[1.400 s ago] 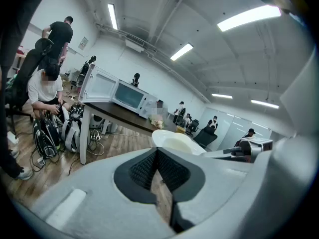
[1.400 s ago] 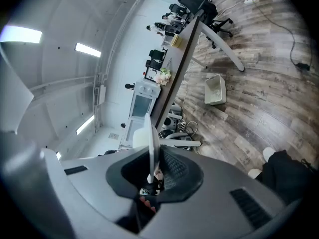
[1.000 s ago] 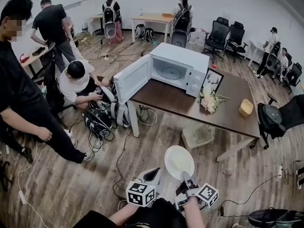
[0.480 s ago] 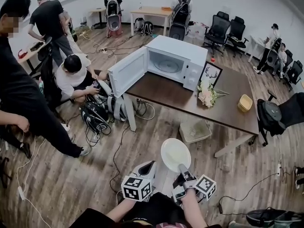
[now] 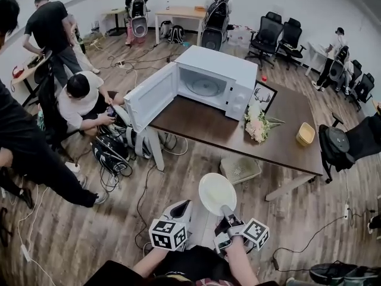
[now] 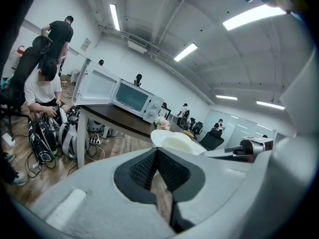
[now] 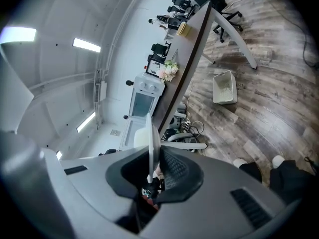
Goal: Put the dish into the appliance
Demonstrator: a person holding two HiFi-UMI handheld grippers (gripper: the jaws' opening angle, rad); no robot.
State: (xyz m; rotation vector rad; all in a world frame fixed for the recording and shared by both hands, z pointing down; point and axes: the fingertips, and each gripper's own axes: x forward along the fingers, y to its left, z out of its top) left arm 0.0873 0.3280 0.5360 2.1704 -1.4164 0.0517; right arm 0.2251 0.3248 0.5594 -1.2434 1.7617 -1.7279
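Note:
The dish is a white plate (image 5: 217, 193), and my right gripper (image 5: 227, 211) is shut on its near rim, holding it over the wooden floor. In the right gripper view the plate (image 7: 153, 141) shows edge-on between the pads. My left gripper (image 5: 186, 208) hangs beside it, shut with nothing in it; its tips (image 6: 157, 152) meet just before the plate (image 6: 174, 141). The white microwave (image 5: 215, 80) stands on the dark table (image 5: 202, 123) ahead, its door (image 5: 151, 96) swung wide to the left and the glass turntable bare. The microwave (image 6: 135, 98) also shows in the left gripper view.
A white basket (image 5: 240, 170) lies on the floor under the table's near edge. Flowers (image 5: 257, 127), a framed picture (image 5: 265, 96) and a yellow bowl (image 5: 305, 134) sit on the table. A crouching person (image 5: 83, 100), bags and cables (image 5: 116, 151) crowd the left.
Both grippers and the plate have moved forward toward the table. The microwave and table now sit nearer and lower in the head view.

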